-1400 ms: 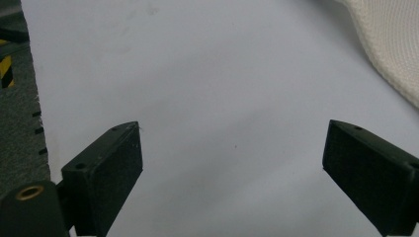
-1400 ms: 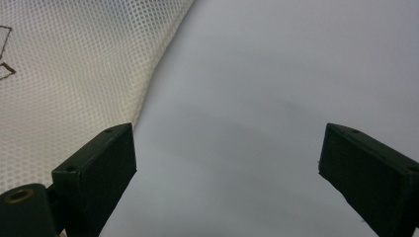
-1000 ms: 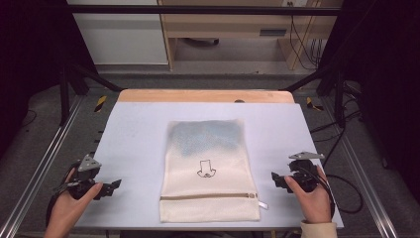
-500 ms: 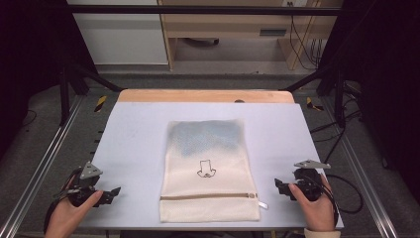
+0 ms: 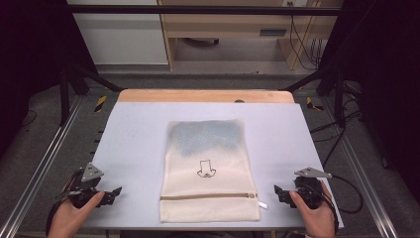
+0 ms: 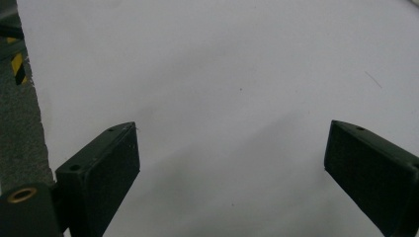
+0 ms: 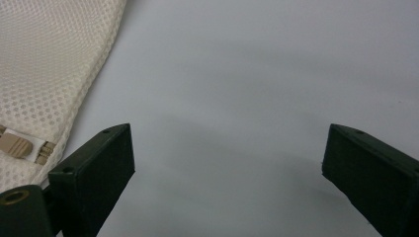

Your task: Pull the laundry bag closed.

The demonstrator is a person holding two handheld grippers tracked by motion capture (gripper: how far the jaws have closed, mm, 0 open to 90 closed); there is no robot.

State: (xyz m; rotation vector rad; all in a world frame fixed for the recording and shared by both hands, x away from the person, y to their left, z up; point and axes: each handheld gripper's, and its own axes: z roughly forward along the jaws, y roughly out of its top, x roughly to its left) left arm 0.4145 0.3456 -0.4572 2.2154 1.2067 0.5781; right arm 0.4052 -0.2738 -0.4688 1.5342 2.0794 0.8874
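Note:
A cream mesh laundry bag lies flat in the middle of the pale table, zipper near its front end, with something blue-grey inside its far half. My left gripper rests at the front left corner, open, with bare table between its jaws. My right gripper sits at the front right, open and empty, just right of the bag's zipper end. The bag's edge and the zipper pull show at the left of the right gripper view.
A wooden strip runs along the table's far edge. Metal frame rails flank both sides, and cables trail off at the right. A pale cabinet and wooden furniture stand beyond the table.
Both hands have drawn back toward the table's front edge with their grippers. The bag has not moved.

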